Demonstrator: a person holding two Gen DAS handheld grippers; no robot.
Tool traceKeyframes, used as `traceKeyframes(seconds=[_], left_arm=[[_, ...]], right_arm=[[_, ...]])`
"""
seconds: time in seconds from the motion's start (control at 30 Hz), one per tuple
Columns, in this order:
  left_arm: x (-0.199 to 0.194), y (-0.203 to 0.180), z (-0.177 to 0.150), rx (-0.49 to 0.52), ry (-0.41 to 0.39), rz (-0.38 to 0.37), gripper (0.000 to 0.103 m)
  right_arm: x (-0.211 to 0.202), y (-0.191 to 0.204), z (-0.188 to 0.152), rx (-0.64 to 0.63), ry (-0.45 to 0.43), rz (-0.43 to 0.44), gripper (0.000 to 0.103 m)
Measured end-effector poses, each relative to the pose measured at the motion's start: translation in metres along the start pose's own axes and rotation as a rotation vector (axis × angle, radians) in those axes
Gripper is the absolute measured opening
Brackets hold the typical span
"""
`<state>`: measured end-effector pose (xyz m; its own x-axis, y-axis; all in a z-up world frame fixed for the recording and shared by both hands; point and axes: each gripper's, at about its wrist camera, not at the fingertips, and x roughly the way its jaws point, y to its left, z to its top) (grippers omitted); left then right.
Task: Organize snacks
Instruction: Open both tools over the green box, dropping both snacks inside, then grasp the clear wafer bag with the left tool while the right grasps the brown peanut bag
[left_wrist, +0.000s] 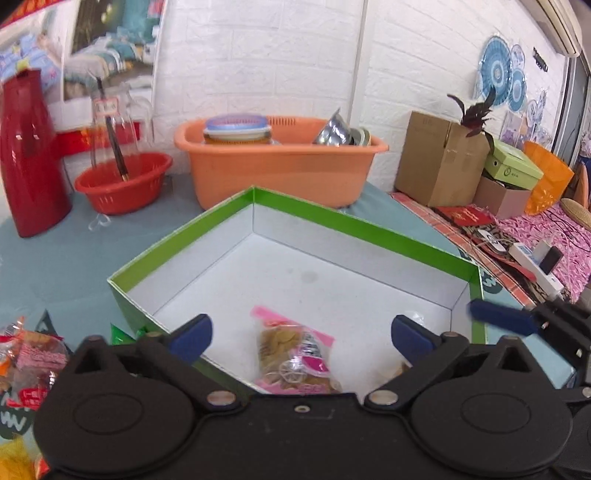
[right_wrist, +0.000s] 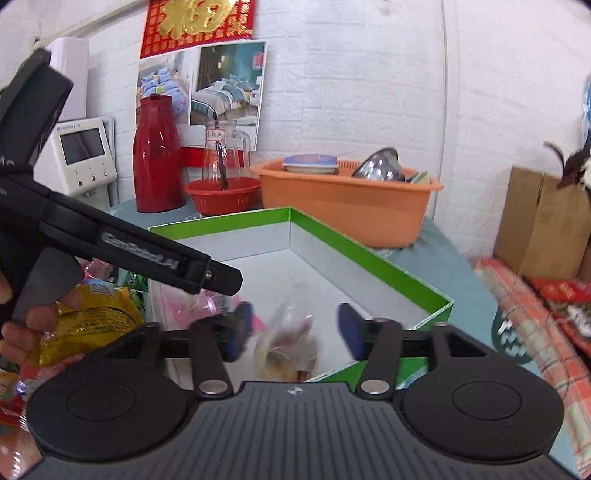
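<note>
Two grippers over the green box (left_wrist: 369, 230)
Left gripper (left_wrist: 301, 334) and right gripper (right_wrist: 295, 328) both spread apart, empty, above a snack packet (left_wrist: 291, 354) lying inside

A large gold character 福 stands on the red wall hanging (right_wrist: 197, 26) at the top of the right wrist view, above the bedding posters. Raised lettering runs along the black body of the left gripper (right_wrist: 140, 254) as it crosses that view, but it is too blurred to spell out with certainty. A small paper label (right_wrist: 215, 134) on the clear glass pitcher (right_wrist: 225, 151), at the far edge of the surface, carries handwritten characters too small to read, and the print on the snack packets is likewise illegible.
</note>
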<state>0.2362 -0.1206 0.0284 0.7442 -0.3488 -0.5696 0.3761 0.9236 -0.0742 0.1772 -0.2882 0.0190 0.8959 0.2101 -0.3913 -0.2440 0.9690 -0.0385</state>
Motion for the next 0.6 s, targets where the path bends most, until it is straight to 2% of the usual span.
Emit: traceKeyframes(seconds=[0.1, 0.3, 0.4, 0.5, 0.6], left_arm=[[-0.014, -0.002, 0.003, -0.009, -0.013, -0.007, 0.103], [-0.061, -0.004, -0.003, -0.033, -0.055, 0.023, 0.103], [-0.087, -0.005, -0.016, -0.025, -0.084, 0.021, 0.103], [-0.109, -0.006, -0.035, -0.017, -0.074, 0.078, 0.103], [-0.127, 0.0, -0.057, -0.045, -0.068, 0.096, 0.103]], right_arm=[[-0.009, 0.004, 0.0, -0.032, -0.054, -0.028, 0.103], [-0.037, 0.013, 0.006, 0.004, -0.079, 0.004, 0.103], [-0.057, 0.024, 0.005, -0.015, -0.085, 0.024, 0.103], [-0.078, 0.036, 0.001, -0.022, -0.088, 0.055, 0.103], [-0.093, 0.046, -0.006, 0.007, -0.071, 0.094, 0.103]])
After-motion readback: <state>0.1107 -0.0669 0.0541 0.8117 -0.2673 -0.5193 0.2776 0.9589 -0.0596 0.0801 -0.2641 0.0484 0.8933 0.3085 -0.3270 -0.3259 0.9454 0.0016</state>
